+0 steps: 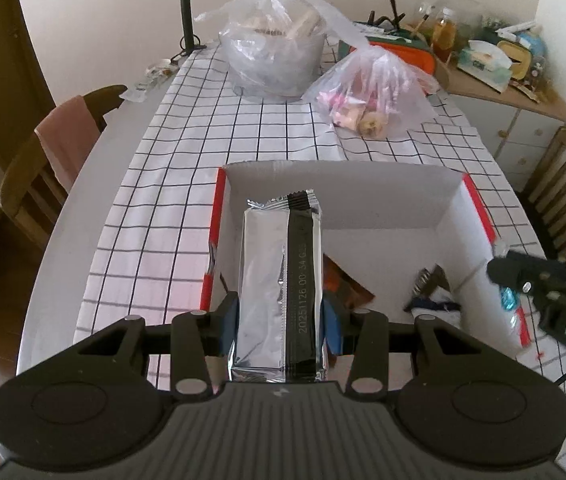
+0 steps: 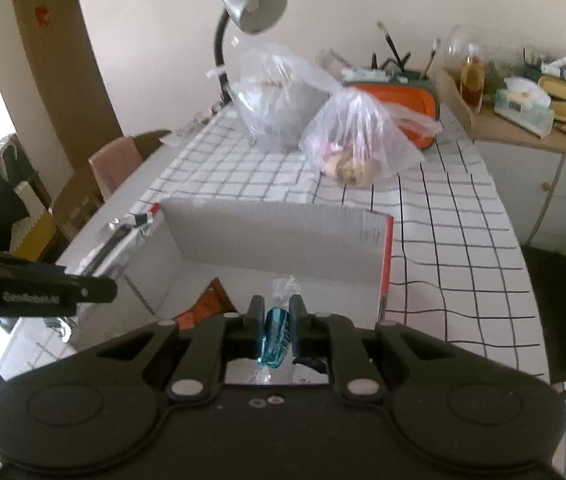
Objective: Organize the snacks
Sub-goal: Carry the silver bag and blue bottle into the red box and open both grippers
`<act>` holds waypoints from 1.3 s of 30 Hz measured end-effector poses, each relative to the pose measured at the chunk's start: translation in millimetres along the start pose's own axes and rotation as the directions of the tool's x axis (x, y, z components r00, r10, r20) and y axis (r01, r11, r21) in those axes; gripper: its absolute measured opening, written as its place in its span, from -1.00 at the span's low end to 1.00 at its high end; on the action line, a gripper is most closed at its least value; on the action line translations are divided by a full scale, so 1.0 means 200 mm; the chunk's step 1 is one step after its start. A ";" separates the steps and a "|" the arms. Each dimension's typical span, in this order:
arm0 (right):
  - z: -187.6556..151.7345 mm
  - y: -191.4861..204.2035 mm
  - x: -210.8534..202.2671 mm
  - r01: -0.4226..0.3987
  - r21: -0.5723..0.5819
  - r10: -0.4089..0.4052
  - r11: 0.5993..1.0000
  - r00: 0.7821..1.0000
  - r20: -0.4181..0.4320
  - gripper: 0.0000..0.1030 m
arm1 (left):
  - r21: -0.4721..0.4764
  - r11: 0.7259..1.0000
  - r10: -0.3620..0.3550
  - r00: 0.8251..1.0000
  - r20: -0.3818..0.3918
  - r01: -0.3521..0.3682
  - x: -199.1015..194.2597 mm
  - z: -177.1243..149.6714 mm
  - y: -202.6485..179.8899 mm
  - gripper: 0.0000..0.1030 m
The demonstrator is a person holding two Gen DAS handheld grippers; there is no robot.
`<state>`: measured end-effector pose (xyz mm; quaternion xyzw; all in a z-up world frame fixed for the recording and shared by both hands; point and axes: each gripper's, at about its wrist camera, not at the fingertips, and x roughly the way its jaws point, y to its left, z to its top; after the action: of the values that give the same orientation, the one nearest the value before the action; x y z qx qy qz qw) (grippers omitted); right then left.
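Observation:
My left gripper is shut on a silver foil snack pack with a black strip, held over the left part of an open white box with red sides. My right gripper is shut on a blue-wrapped candy, held over the box near its right front. The right gripper also shows in the left wrist view at the box's right wall. The silver pack shows in the right wrist view at the left. An orange-brown snack wrapper and a dark packet lie in the box.
Two clear plastic bags of snacks stand beyond the box on the checked tablecloth. A desk lamp is at the back. Chairs stand left and right. A cluttered cabinet is at back right.

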<state>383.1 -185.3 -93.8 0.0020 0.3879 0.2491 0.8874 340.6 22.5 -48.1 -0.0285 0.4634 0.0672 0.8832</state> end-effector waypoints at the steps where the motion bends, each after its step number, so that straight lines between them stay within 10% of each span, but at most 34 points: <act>1: 0.00 -0.01 0.04 -0.002 0.005 0.002 1.000 1.000 -0.016 -0.78 | 0.003 1.000 0.003 1.000 -0.011 -0.003 0.03 0.02 0.00 -0.19; 23: -0.09 0.02 0.42 -0.009 -0.078 -0.009 0.997 0.972 -0.235 -0.74 | 0.110 0.992 0.090 0.963 -0.252 -0.063 0.50 0.03 -0.08 -0.19; 39: -0.08 0.00 0.30 -0.051 -0.044 0.041 0.998 0.979 -0.198 -0.40 | 0.064 0.993 0.115 0.970 -0.215 -0.104 0.37 0.02 -0.08 0.11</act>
<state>405.7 -161.5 -146.1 -0.0353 0.4675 0.2780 0.8384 388.8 14.6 -107.1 0.0132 0.5601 0.1000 0.8223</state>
